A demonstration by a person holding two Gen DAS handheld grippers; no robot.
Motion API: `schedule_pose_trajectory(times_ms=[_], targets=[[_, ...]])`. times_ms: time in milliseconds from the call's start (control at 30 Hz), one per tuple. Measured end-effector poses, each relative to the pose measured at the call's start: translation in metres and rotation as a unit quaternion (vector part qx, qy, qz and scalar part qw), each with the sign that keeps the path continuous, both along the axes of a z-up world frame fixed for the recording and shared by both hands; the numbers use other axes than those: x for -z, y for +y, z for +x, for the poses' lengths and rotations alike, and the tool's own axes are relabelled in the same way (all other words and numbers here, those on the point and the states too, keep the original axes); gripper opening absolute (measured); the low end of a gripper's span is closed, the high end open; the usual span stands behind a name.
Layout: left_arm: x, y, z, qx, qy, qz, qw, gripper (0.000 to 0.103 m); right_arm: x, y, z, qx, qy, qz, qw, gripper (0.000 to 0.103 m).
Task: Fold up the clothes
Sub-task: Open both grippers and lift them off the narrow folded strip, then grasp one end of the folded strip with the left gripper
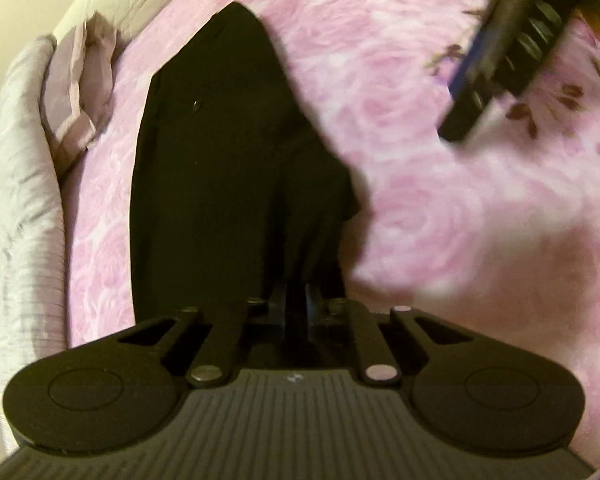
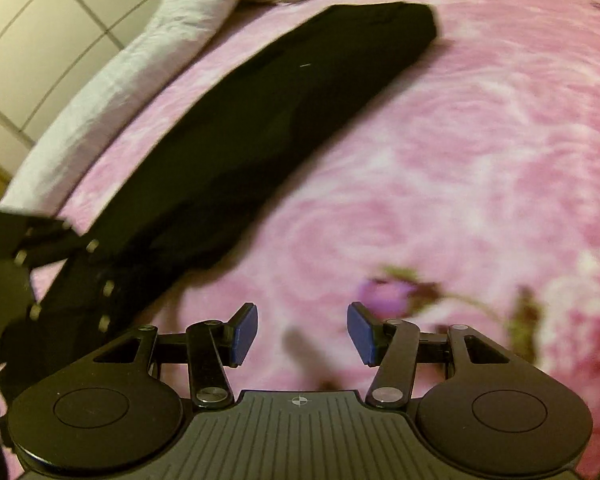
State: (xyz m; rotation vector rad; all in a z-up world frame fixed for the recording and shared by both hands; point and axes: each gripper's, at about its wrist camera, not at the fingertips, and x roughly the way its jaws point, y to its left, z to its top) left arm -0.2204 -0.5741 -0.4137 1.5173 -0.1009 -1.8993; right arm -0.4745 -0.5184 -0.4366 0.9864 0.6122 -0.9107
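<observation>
On the pink bedspread (image 1: 440,220), left tool (image 1: 296,300) clamps black trousers (image 1: 220,180); right tool (image 2: 302,334) gapes.

Left tongs (image 1: 296,300) pinch the black garment (image 1: 228,168) lying on the pink floral bedspread (image 1: 440,208).

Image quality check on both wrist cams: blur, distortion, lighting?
Left wrist: motion blur on the right gripper and pink bedspread; black garment underexposed, little detail. Right wrist: strong fisheye curvature, smeared floral print, glare top-left; its own blue pads are sharp.
</observation>
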Motion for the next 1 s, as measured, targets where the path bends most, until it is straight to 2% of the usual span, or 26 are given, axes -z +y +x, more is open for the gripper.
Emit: schedule_pose_trajectory(times_ms=[167, 367, 533, 600, 700, 767, 867, 900, 933, 967, 1000], targets=[[-0.017, -0.026, 0.023, -0.06, 0.076, 0.053, 0.9939, 0.008, 0.007, -0.005, 0.036, -0.011, -0.027, 0.007, 1.0, 0.055], [-0.028, -0.038, 0.04, -0.079, 0.124, 0.093, 0.9846, 0.007, 0.015, -0.023, 0.074, -0.017, -0.017, -0.022, 0.999, 0.061], [-0.04, -0.046, 0.059, -0.092, 0.166, 0.114, 0.9751, 0.008, 0.014, -0.036, 0.084, 0.005, -0.024, -0.05, 0.998, 0.061], [-0.043, -0.046, 0.062, -0.089, 0.17, 0.112, 0.975, 0.012, 0.01, -0.041, 0.08, 0.022, -0.018, -0.053, 0.998, 0.061], [-0.046, -0.042, 0.06, -0.079, 0.168, 0.105, 0.9769, 0.028, 0.002, -0.043, 0.071, 0.032, -0.016, -0.048, 0.998, 0.061], [-0.048, -0.03, 0.051, -0.051, 0.162, 0.094, 0.9811, 0.036, -0.001, -0.042, 0.065, 0.035, -0.014, -0.043, 0.998, 0.061], [-0.042, -0.013, 0.034, -0.004, 0.138, 0.079, 0.9873, 0.041, -0.005, -0.04, 0.055, 0.041, -0.018, -0.037, 0.998, 0.061], [-0.037, -0.008, 0.027, 0.011, 0.122, 0.073, 0.9897, 0.041, -0.006, -0.04, 0.052, 0.043, -0.02, -0.036, 0.998, 0.062], [-0.03, -0.006, 0.022, 0.022, 0.097, 0.062, 0.9931, 0.034, -0.007, -0.039, 0.051, 0.043, -0.021, -0.036, 0.998, 0.061], [-0.024, -0.006, 0.02, 0.026, 0.079, 0.051, 0.9953, 0.014, -0.007, -0.038, 0.05, 0.042, -0.02, -0.037, 0.998, 0.061], [-0.019, -0.007, 0.018, 0.03, 0.06, 0.039, 0.997, 0.007, -0.007, -0.037, 0.049, 0.042, -0.018, -0.038, 0.998, 0.061]])
